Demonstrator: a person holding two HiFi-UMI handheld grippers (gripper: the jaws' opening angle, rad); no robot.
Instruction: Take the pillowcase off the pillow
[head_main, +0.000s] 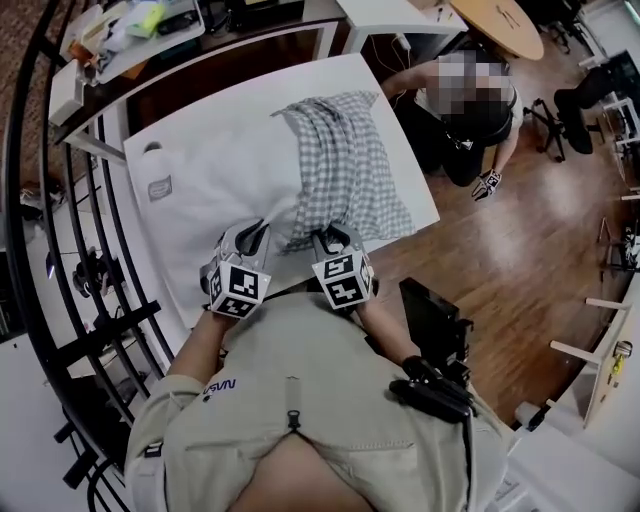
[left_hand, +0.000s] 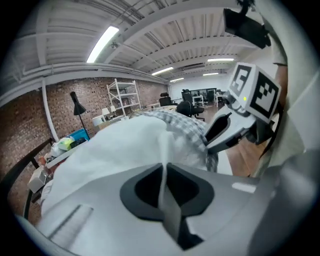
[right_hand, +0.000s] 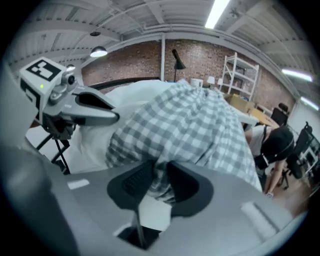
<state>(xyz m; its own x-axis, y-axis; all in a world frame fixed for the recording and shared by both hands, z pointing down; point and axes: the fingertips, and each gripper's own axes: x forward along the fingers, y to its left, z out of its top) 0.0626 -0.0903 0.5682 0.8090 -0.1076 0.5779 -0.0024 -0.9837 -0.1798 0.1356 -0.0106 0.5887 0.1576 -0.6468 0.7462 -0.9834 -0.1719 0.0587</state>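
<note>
While the white pillow (head_main: 225, 175) lies across the white worktop (head_main: 398, 135), the left claw (head_main: 255, 235) is closed on it, nipping a thin upright fold of its plain white cloth at the near edge. In the left gripper view that fold runs straight up between the two dark pads (left_hand: 145, 187), which meet on it with almost no gap.

Just beside it, on its right, the right claw (head_main: 335, 240) stands at the near hem of the checked pillowcase (head_main: 345, 165). Its jaws are apart, and a bunched strip of the grey-and-white check hangs down between them. The strip lies against the right pad, while the ribbed face of the left pad (right_hand: 132, 182) shows bare, so this claw has not clamped the cloth.

Ahead of the right claw, the pillowcase covers only the right-hand part of the pillow. Ahead of the left claw the pillow lies bare. Beyond the worktop's far corner, past both claws, a person (head_main: 470, 110) crouches on the wooden floor (head_main: 500, 260).
</note>
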